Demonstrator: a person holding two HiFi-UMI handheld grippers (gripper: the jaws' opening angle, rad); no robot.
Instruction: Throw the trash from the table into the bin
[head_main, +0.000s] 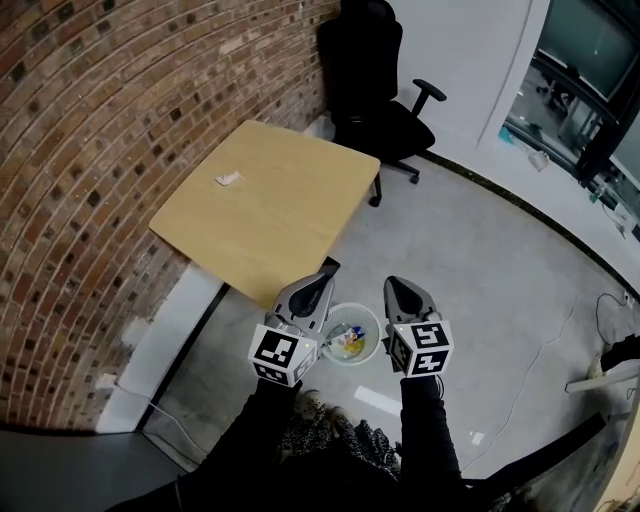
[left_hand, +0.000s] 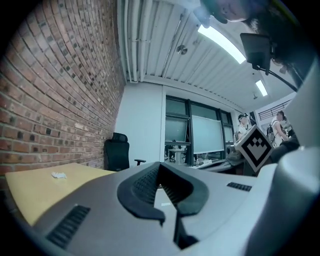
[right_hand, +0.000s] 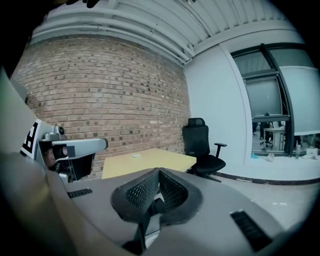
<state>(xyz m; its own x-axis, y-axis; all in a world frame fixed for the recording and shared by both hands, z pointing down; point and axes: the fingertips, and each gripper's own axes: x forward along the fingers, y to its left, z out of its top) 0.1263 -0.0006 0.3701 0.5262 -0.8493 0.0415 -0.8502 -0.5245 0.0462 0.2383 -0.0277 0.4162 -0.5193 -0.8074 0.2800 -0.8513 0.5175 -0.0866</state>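
— starting at the tongs: what have they got?

— nothing. the left tongs (left_hand: 160, 167) have their dark ribbed pads drawn in to meet at the tips, and only floor shows through the slot behind them. the right tongs (right_hand: 159, 173) are the same, pads pressed together and empty. in the head view both hang side by side over the bin (head_main: 378, 338). it sits on the grey floor (head_main: 480, 270) just off the near corner of the table (head_main: 300, 230).

— so how far along is the job?

— most of the way, i'd judge. the bin holds a small heap of wrappers (head_main: 349, 340), white with some yellow and blue. on the table only one thing shows: a small white crumpled scrap (head_main: 228, 179) near the far-left edge, close to the brick wall (head_main: 80, 170). that scrap looks like the last piece to fetch, and it lies well apart from both tongs.

— anything you can't make out?

— what the scrap is, paper or tissue; it's too small to tell. the pieces in the bin blur together, and the left tongs cover part of its rim. the tabletop hides the floor beneath it, so anything dropped there wouldn't show. the person's dark sleeves (head_main: 432, 440) block the bottom of the head view, and the black office chair (head_main: 375, 90) behind the table hides the corner beyond it.
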